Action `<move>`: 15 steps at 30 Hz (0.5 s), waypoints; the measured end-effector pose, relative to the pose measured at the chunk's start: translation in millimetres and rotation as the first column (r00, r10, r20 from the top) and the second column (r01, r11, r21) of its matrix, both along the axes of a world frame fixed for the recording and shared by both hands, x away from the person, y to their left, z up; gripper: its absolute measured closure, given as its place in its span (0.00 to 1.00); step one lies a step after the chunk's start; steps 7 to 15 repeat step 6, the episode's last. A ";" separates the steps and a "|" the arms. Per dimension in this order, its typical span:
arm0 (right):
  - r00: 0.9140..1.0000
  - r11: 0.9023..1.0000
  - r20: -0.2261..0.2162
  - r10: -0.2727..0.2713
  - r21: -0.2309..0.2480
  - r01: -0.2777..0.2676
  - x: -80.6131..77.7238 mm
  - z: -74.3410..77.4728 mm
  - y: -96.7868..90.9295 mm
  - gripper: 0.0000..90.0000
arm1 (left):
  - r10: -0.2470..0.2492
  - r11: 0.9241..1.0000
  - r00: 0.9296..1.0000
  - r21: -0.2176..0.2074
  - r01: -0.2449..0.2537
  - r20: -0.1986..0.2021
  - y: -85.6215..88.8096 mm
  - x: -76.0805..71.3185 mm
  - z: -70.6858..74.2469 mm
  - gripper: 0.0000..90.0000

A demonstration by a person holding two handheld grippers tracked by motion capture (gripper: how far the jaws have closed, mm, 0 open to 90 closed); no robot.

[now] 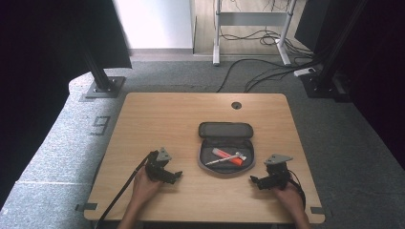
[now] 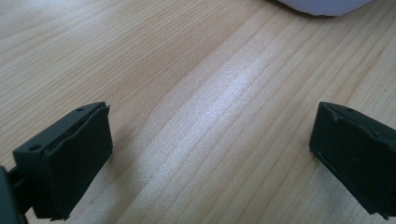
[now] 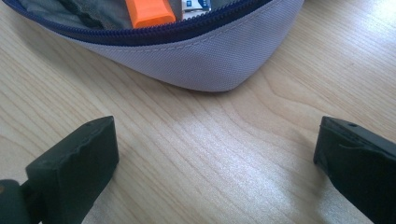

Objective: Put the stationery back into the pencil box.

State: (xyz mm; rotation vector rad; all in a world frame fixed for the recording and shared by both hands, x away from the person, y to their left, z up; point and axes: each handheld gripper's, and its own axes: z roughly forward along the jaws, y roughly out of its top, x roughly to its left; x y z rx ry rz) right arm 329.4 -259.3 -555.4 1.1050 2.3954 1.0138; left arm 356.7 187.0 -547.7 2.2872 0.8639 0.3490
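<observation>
Lying open near the middle of the wooden counter (image 1: 157, 114), the pencil case (image 1: 225, 149) sits between the two tools, a little farther from the person than both. The left tool (image 1: 177, 175) rests low on the counter to the case's left, its jaws spread wide over bare wood; in the left gripper view (image 2: 210, 140) a pale edge of the case shows at the top. The right tool (image 1: 253, 180) sits near the case's right front corner, jaws likewise spread with nothing between them; in the right gripper view (image 3: 215, 149) the case's rounded corner (image 3: 210, 60) lies just ahead. The case is grey woven fabric with a dark zip along its rim, oval in outline, its lid folded back. Inside lie an orange marker (image 1: 228, 156) and a slim silvery pen (image 1: 224, 160) crossing it. The counter is light wood with a fine straight grain.
</observation>
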 end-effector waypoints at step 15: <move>1.000 1.000 0.001 0.000 -0.001 0.000 -0.4 -0.2 -0.1 0.00 | 0.013 1.000 1.000 -0.010 -0.013 -0.027 1.4 1.3 -0.4 0.00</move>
